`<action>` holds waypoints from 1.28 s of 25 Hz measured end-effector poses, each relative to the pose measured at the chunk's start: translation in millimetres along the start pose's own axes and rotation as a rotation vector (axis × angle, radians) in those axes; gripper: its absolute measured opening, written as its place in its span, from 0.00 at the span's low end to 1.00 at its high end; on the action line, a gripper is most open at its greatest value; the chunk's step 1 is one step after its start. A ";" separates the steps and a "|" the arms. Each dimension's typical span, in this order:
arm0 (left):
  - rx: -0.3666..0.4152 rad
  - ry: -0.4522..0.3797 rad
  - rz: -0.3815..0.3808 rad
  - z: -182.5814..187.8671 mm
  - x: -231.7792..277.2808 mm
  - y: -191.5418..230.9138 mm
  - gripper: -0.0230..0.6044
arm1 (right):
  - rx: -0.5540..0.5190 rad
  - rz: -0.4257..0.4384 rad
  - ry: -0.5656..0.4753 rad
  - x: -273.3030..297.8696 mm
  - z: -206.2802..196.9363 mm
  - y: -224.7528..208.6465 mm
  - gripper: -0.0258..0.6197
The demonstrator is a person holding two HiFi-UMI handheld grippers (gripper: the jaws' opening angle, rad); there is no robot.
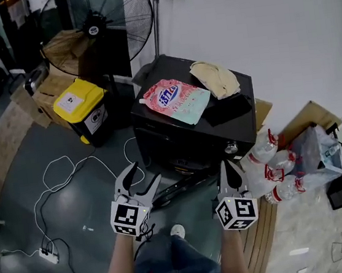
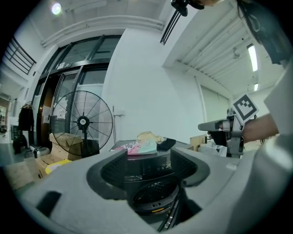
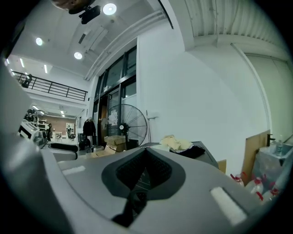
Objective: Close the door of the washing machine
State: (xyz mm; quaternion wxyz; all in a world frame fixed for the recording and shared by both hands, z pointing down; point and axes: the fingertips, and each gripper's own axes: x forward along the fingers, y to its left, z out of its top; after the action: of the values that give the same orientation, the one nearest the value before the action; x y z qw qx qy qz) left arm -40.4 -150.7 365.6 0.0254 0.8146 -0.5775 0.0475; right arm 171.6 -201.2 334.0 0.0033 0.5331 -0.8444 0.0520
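The black washing machine (image 1: 231, 119) stands against the white wall, in front of me. Its round door (image 1: 176, 189) hangs open, low at the front, and shows as a dark ring (image 2: 153, 197) in the left gripper view. My left gripper (image 1: 135, 179) is open, its jaws spread wide, a short way before the door and apart from it. My right gripper (image 1: 230, 176) is shut with nothing in it, near the machine's front right corner. A pink detergent pouch (image 1: 176, 100), a beige cloth (image 1: 214, 78) and a dark cloth (image 1: 229, 108) lie on the machine's top.
A yellow-lidded bin (image 1: 81, 107), cardboard boxes (image 1: 50, 86) and a standing fan (image 1: 98, 24) are to the left. Plastic bottles (image 1: 273, 163) and a bag lie at the right. A white cable (image 1: 58, 177) runs across the floor to a power strip (image 1: 48, 256).
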 end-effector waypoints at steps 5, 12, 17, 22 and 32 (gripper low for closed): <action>-0.002 0.022 -0.012 -11.8 11.4 10.1 0.48 | -0.014 0.027 0.036 21.8 -13.6 9.2 0.06; -0.005 0.114 -0.047 -55.3 18.0 17.2 0.48 | -0.001 0.060 0.126 38.8 -57.3 20.2 0.06; -0.025 0.193 -0.076 -111.0 21.6 12.0 0.48 | 0.006 0.109 0.203 50.9 -108.0 29.5 0.06; -0.060 0.270 -0.114 -183.4 17.4 -4.3 0.48 | -0.002 0.189 0.268 58.2 -162.8 50.4 0.06; -0.099 0.460 -0.197 -324.0 -12.9 -46.8 0.48 | -0.003 0.296 0.354 62.0 -242.9 79.5 0.06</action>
State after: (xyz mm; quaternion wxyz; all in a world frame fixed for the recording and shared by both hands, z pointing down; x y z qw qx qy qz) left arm -16.0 -91.9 686.9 0.2004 0.8325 -0.4759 0.2008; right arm 61.1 -200.9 572.7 0.1443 0.3862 -0.8997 0.1435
